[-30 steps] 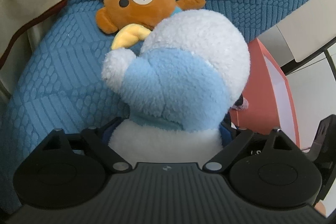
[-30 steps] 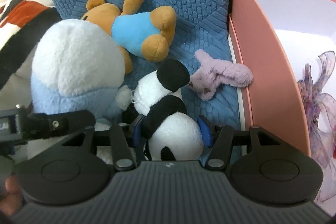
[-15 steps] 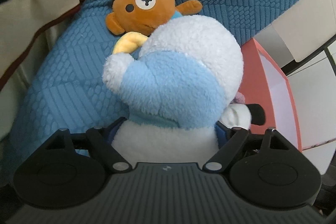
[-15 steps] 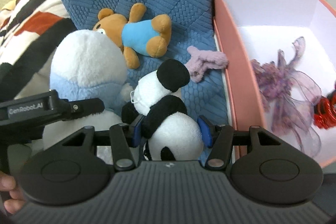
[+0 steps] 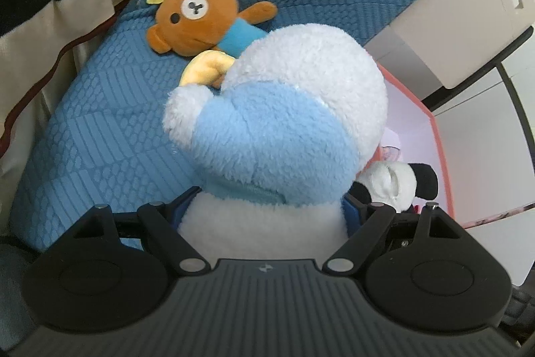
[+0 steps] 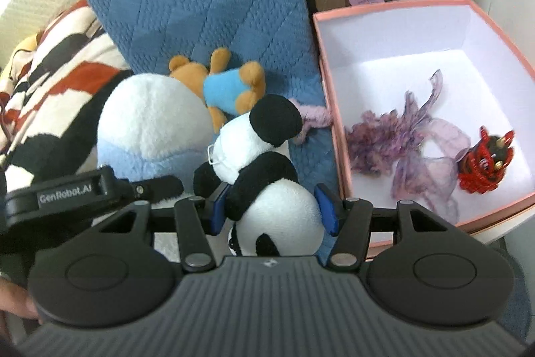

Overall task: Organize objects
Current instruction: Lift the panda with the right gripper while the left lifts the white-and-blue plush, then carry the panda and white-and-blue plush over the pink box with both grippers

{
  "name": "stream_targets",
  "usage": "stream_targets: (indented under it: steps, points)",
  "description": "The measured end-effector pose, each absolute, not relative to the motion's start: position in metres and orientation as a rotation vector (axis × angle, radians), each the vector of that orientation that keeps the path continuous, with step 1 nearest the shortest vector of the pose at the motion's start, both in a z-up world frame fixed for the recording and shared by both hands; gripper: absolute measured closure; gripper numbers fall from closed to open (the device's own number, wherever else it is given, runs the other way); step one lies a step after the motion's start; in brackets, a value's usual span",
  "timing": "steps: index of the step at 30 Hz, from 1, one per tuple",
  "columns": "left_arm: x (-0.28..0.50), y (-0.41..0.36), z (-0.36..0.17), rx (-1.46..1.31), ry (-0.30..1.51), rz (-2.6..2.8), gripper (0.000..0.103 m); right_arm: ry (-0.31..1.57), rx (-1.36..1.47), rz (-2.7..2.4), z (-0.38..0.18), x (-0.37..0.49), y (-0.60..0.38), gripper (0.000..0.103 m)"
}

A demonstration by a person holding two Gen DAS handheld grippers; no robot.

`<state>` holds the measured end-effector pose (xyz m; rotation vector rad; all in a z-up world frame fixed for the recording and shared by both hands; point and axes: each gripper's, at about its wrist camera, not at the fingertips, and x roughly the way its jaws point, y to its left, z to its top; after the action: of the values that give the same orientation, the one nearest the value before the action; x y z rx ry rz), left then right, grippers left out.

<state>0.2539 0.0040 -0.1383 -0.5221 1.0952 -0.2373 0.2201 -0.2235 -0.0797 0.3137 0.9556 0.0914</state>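
Observation:
My left gripper [image 5: 264,213] is shut on a big white and light-blue plush [image 5: 287,122], held up above the blue quilted cushion [image 5: 100,109]. That same plush [image 6: 150,122] shows at the left of the right wrist view, with the left gripper's body under it. My right gripper [image 6: 272,213] is shut on a small panda plush [image 6: 267,183], its blue pads pressing the panda's white body. The panda [image 5: 394,183] peeks out at the right of the left wrist view. A pink box [image 6: 329,96] with a white inside stands to the right.
A brown bear plush in a blue shirt [image 5: 200,12] lies on the cushion, also seen as the bear [image 6: 227,86] behind the panda. A lilac plush piece [image 6: 314,119] lies by the box wall. Inside the box are a purple ribbon tangle [image 6: 411,136] and a red ornament [image 6: 485,159]. A striped blanket [image 6: 57,82] lies left.
Both grippers have risen with their plush toys, and the cushion and bear look farther away. The pink box's inside has come into the right wrist view.

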Motion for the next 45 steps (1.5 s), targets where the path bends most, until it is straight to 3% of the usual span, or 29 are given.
stream_targets:
  steps: [26,35,45]
  points:
    - [0.303,-0.119,-0.005,-0.492,1.031,-0.285,0.017,0.841,0.413,0.069,0.025,0.252,-0.351,0.045]
    - [0.334,-0.173,-0.002,-0.457,1.039,-0.326,0.017,0.843,0.448,-0.007,0.007,0.271,-0.404,0.045]
    - [0.367,-0.241,-0.046,-0.378,1.114,-0.345,0.017,0.898,0.468,-0.068,-0.049,0.299,-0.449,0.045]
